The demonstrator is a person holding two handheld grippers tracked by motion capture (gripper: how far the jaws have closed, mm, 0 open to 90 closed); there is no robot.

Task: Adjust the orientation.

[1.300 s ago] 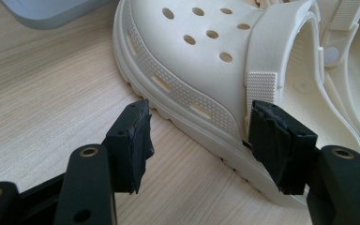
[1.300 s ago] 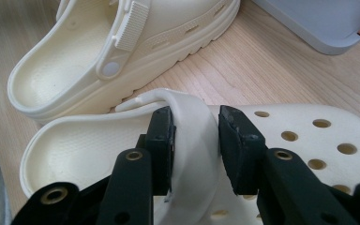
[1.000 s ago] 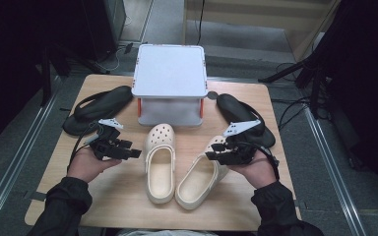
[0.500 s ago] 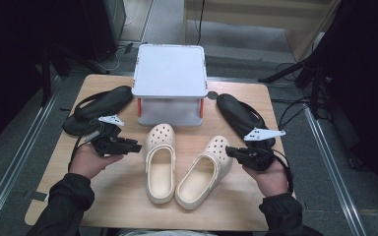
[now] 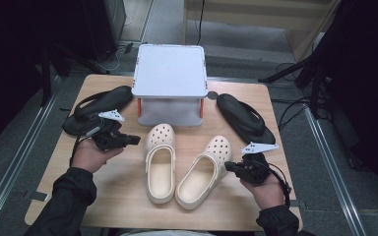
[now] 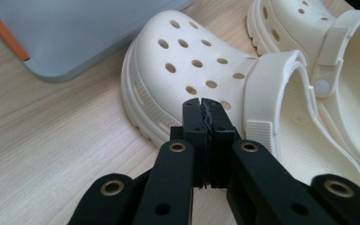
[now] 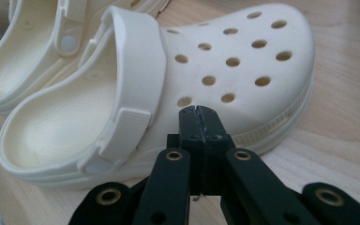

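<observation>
1. Clogs sit in the middle of your counter (image 5: 128, 196): the left clog (image 5: 159, 162) straight, the right clog (image 5: 204, 169) angled so its heel leans in against the other's.
2. Your high view alone shows the grey lidded box (image 5: 170, 83) behind the pair and a black sandal on either side of it, the left sandal (image 5: 96, 105) and the right sandal (image 5: 246, 118).
3. Your left gripper (image 6: 201, 105) has its fingers pressed together with nothing between them; just past their tips lies the left clog's perforated toe (image 6: 187, 61), its strap folded forward over the opening.
4. Your right gripper (image 7: 198, 112) also has its fingers closed on nothing, tips just short of the right clog's toe side (image 7: 234, 65).
5. Only the gripper views let you see the finish: cream foam, rows of round holes, ribbed sole edge, textured strap ends on round rivets.
6. From above, both grippers rest beside the pair, the left one (image 5: 133, 140) near the toe, the right one (image 5: 229, 166) near the midfoot.
</observation>
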